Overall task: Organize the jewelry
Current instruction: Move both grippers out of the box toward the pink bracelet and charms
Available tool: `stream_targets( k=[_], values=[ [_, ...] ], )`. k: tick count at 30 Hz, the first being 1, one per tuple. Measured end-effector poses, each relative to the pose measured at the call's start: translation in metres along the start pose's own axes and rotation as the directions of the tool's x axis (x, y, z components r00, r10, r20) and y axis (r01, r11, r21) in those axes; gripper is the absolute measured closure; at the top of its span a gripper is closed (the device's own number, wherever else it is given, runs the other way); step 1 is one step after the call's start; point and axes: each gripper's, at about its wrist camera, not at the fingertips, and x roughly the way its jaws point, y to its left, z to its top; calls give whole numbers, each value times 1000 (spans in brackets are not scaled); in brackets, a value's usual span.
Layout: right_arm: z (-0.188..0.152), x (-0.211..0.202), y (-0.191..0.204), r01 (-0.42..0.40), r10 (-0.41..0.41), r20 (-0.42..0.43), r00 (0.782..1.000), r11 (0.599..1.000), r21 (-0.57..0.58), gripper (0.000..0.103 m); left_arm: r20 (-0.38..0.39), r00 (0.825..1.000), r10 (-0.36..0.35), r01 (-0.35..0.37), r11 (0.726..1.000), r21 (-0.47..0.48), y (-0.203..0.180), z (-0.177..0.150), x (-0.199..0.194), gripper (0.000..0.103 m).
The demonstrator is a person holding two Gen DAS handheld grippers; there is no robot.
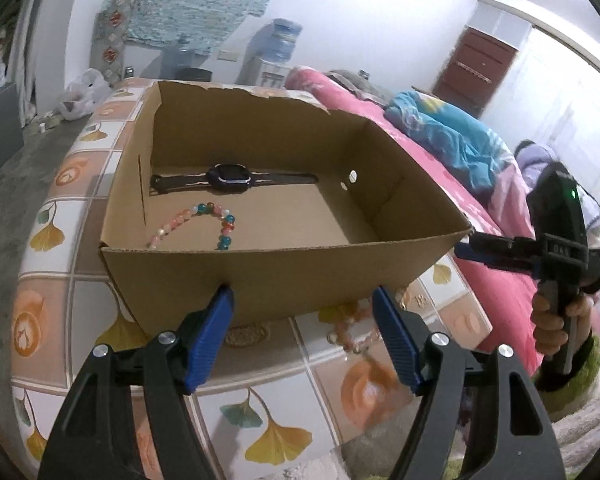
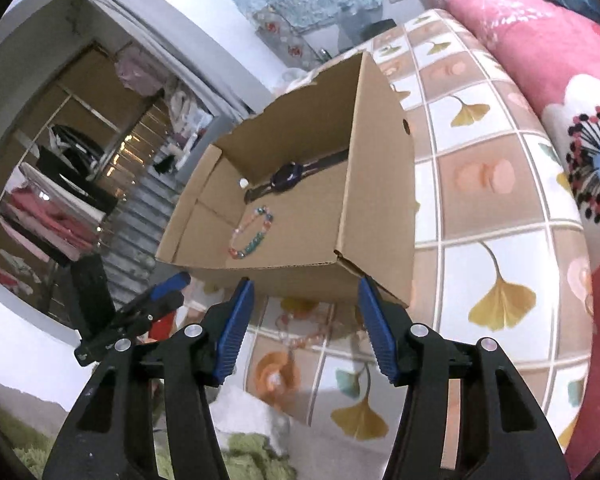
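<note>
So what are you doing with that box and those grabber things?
A person holds a two-finger gripper in each hand and is tidying jewelry into a cardboard box on the tiled table. A dark watch and a colorful bead bracelet already lie inside. A pink bead bracelet is on the table in front of the box. The left gripper and the right gripper are both open, holding nothing, pointing toward that bracelet.
</note>
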Motion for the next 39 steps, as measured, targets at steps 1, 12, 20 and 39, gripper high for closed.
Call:
stream_targets(
  k=[1,12,20,39],
  values=[
    [0,-2,-2,-8,8,7,1000,1000,5,50,4,1000,4,-4,1000,-6,0,1,1,33],
    [-42,-35,7,108,-107,20,994,989,-97,40,-81,996,35,-34,999,7,-7,-16,8,27],
    [-109,7,35,465,-485,26,874,820,-332,21,-204,970,133,-116,989,92,-31,-51,42,25],
    [-116,36,24,536,-573,-21,820,780,-324,8,-254,908,333,-272,930,248,-37,-65,64,5]
  ],
)
